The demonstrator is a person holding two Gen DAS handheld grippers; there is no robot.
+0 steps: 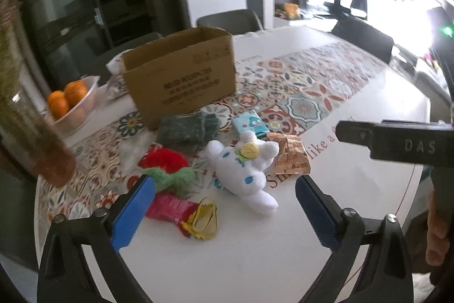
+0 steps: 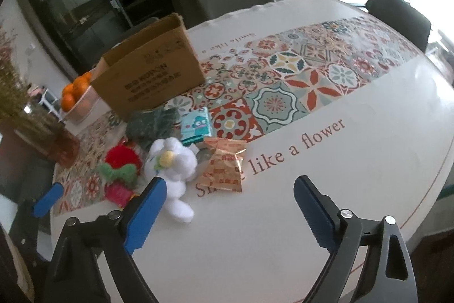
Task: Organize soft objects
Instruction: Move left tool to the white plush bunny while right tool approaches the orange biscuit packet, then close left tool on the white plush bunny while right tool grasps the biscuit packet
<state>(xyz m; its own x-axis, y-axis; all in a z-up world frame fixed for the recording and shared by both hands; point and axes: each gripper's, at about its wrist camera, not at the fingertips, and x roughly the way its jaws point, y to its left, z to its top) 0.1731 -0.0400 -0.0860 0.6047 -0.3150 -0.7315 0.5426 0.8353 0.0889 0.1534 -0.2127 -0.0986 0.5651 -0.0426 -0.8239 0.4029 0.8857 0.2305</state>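
Hovering with jaws apart, the left hand-held gripper [image 1: 225, 206] and right hand-held gripper [image 2: 229, 206] face a white plush toy [image 1: 245, 169] beside the cardboard box [image 1: 181, 73].

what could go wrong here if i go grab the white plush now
The white plush lies against the orange snack packet and the teal tissue pack, so a wide-open left gripper could pinch or drag those non-soft items along. The red and green knit toy sits close on the other side and might get swept. The glass vase stands near the left gripper's path to the cardboard box; a careless swing could tip it.
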